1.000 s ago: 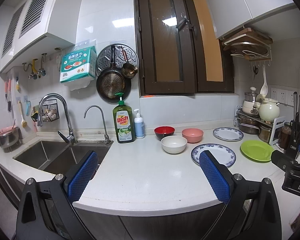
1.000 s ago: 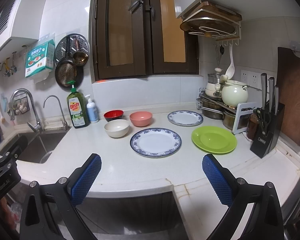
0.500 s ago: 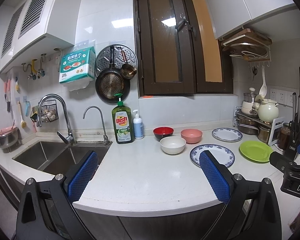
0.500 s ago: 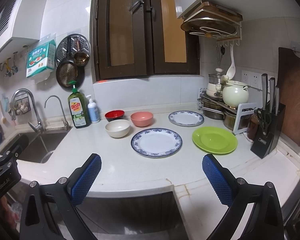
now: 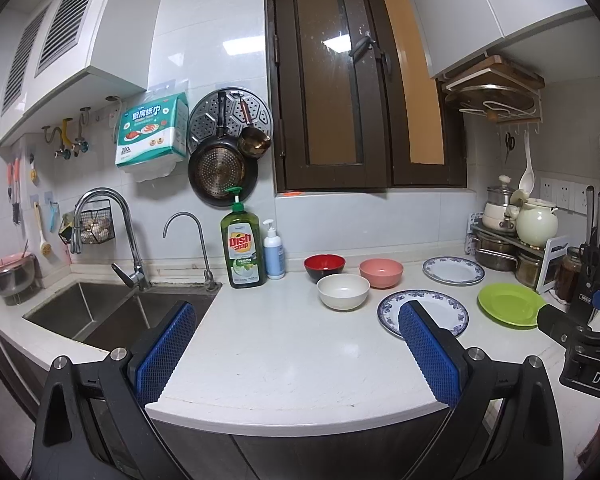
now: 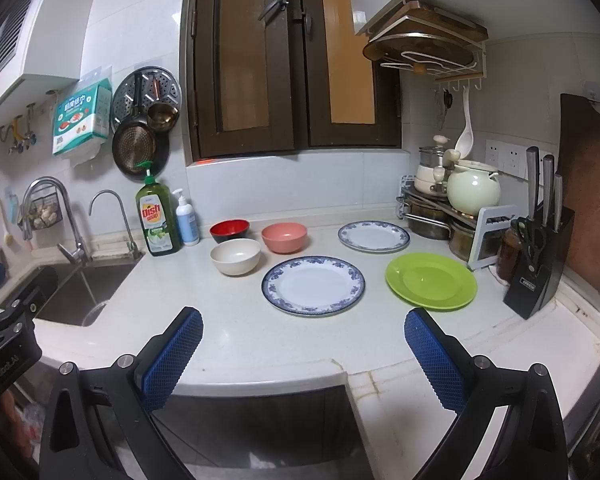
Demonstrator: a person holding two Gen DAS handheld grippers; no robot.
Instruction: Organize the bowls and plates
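Observation:
On the white counter (image 6: pixel 228 320) stand a red bowl (image 6: pixel 229 229), a pink bowl (image 6: pixel 284 237) and a white bowl (image 6: pixel 235 256). To their right lie a large blue-rimmed plate (image 6: pixel 313 285), a smaller blue-rimmed plate (image 6: pixel 373 236) and a green plate (image 6: pixel 431 281). The left wrist view shows the same white bowl (image 5: pixel 343 291), large plate (image 5: pixel 440 308) and green plate (image 5: pixel 510 303). My left gripper (image 5: pixel 296 344) is open and empty near the counter's front edge. My right gripper (image 6: pixel 304 352) is open and empty too, short of the large plate.
A double sink (image 5: pixel 100 312) with two taps lies at the left. A green dish soap bottle (image 5: pixel 242 246) and a pump bottle (image 5: pixel 273 250) stand by the wall. A knife block (image 6: pixel 538 272) and a rack of pots (image 6: pixel 452 208) fill the right corner.
Both views have shifted very slightly; the dishes sit a touch lower and closer in the frames. Nothing on the counter has moved, and both grippers have stayed open.

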